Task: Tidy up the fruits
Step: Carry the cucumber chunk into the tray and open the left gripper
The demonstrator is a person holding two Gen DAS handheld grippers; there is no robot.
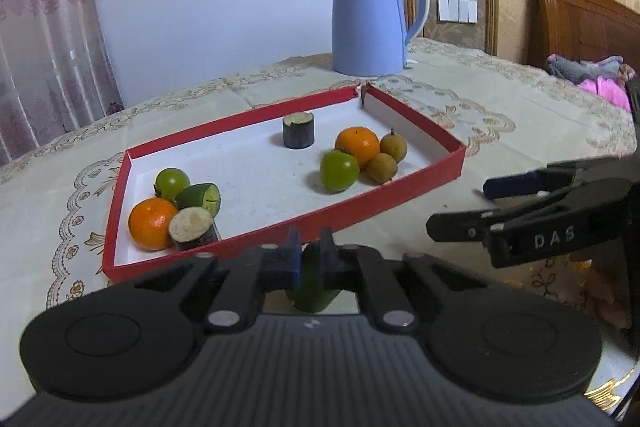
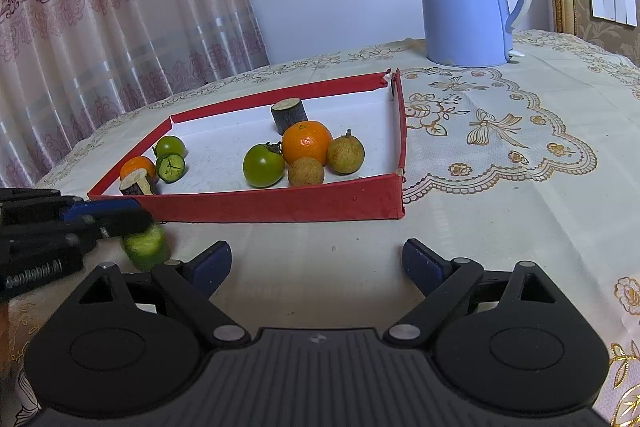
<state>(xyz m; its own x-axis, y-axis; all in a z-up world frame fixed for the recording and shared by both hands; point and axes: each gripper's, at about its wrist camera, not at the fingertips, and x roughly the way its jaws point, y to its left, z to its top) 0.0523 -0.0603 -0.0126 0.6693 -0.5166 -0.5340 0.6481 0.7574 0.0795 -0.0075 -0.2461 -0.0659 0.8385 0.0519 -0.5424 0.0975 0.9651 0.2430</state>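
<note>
The cucumber piece [image 1: 314, 277] is gripped by the left gripper [image 1: 310, 247] on the cloth, just before the red tray [image 1: 400, 205]. It should be lifted clear of the wall before being carried to the left group. The right gripper [image 2: 316, 261] stands wide, empty.

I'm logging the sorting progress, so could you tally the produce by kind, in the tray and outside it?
Oranges: 2
Green tomatoes: 2
Longans: 2
Sugarcane pieces: 2
Cucumber pieces: 2, one in the red tray, one outside, clamped by the left gripper
Total: 10
</note>
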